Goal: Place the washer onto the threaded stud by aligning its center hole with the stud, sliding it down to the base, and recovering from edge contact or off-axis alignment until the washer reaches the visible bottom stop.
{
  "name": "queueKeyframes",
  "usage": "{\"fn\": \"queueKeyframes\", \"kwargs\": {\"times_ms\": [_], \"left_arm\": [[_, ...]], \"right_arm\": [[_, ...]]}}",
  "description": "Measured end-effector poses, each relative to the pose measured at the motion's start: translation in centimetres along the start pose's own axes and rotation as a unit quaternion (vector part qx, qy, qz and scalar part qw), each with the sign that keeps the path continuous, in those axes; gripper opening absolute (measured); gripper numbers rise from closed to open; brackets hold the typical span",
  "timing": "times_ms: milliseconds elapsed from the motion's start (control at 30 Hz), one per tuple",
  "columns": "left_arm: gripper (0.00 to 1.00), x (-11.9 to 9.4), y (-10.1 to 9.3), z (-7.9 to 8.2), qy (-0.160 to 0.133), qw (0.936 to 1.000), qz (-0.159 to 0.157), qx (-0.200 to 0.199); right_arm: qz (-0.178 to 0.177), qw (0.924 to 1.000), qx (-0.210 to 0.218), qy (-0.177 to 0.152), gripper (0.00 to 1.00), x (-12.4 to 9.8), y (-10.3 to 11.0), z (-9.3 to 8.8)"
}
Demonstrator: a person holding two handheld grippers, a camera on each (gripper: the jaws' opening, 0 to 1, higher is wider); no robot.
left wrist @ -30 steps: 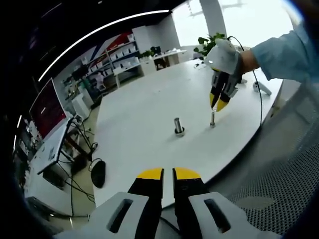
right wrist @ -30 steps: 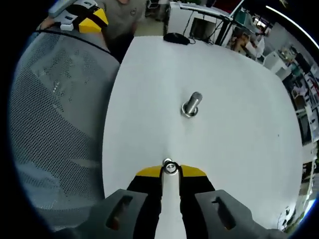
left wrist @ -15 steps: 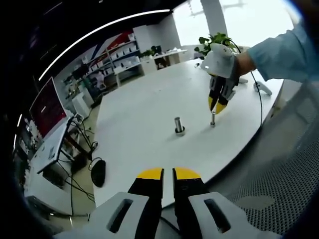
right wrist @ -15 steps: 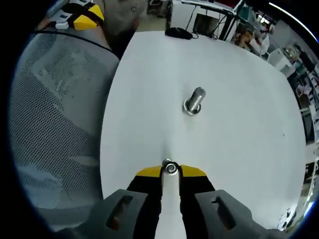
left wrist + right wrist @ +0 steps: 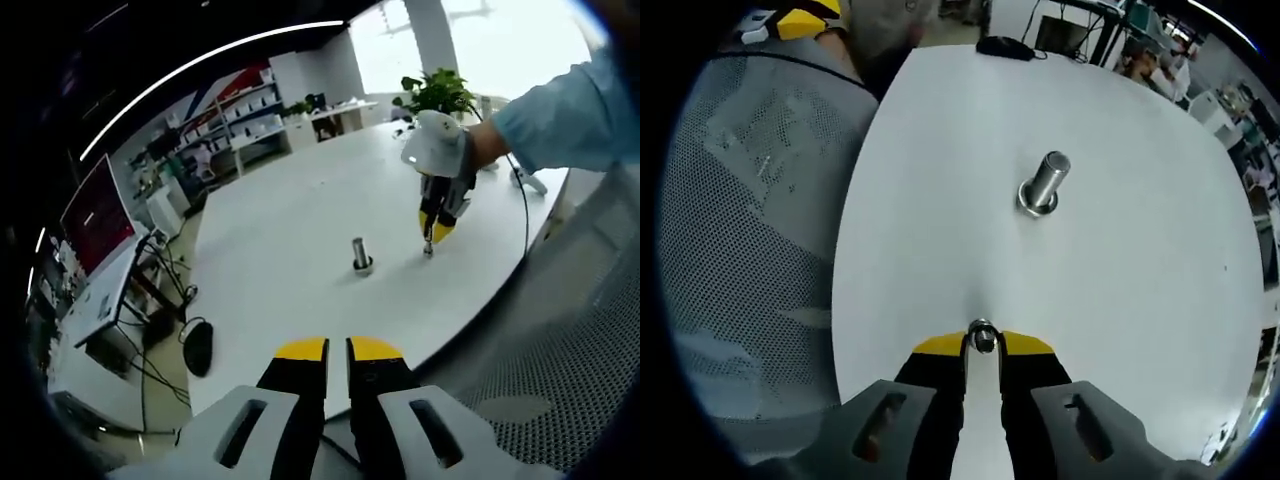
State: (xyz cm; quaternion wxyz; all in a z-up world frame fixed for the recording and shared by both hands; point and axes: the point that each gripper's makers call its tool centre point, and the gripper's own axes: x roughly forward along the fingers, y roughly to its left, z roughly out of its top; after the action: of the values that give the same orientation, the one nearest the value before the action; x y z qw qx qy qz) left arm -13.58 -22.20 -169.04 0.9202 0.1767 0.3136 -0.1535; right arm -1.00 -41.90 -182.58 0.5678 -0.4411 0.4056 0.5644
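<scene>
Rt gripper view: washer [image 5: 982,331] sits at the tips of the right gripper [image 5: 983,344], low centre of frame, ringed round the top of a thin stud [image 5: 983,341] that pokes up betw the yellow fingertips [image 5: 940,346]; jaws narrow, pinching the washer edge, stud just in the gap; whether the washer is fully down the stud can't be told from here. Upper centre-right of same view: a thicker metal post [image 5: 1044,182] w/ a collar at its base, standing tilted in frame, well apart from the gripper, bare white table [image 5: 1120,300] all round it. Table edge curves down the left side, a grey mesh chair [image 5: 750,230] beyond it; black mouse [image 5: 1004,46] at top centre near the far edge. Left gripper view: left gripper [image 5: 337,350] at bottom centre, jaws nearly closed w/ a thin slit, holding nothing, hanging off the near table edge; right gripper [image 5: 433,228] seen upper right in a gloved hand [image 5: 435,145], tips down on the thin stud [image 5: 427,246]; post [image 5: 360,254] just left of it, apart; lots of open tabletop left of and beyond both; cable [image 5: 522,205] runs along the right edge.
</scene>
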Motion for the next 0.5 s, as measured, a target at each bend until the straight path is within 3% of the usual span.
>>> {"fn": "queueKeyframes", "kwargs": {"times_ms": [500], "left_arm": [[0.04, 0.1, 0.2, 0.0, -0.001, 1.0, 0.002, -0.004]], "right_arm": [[0.017, 0.9997, -0.012, 0.015, 0.13, 1.6, 0.0, -0.2]]}}
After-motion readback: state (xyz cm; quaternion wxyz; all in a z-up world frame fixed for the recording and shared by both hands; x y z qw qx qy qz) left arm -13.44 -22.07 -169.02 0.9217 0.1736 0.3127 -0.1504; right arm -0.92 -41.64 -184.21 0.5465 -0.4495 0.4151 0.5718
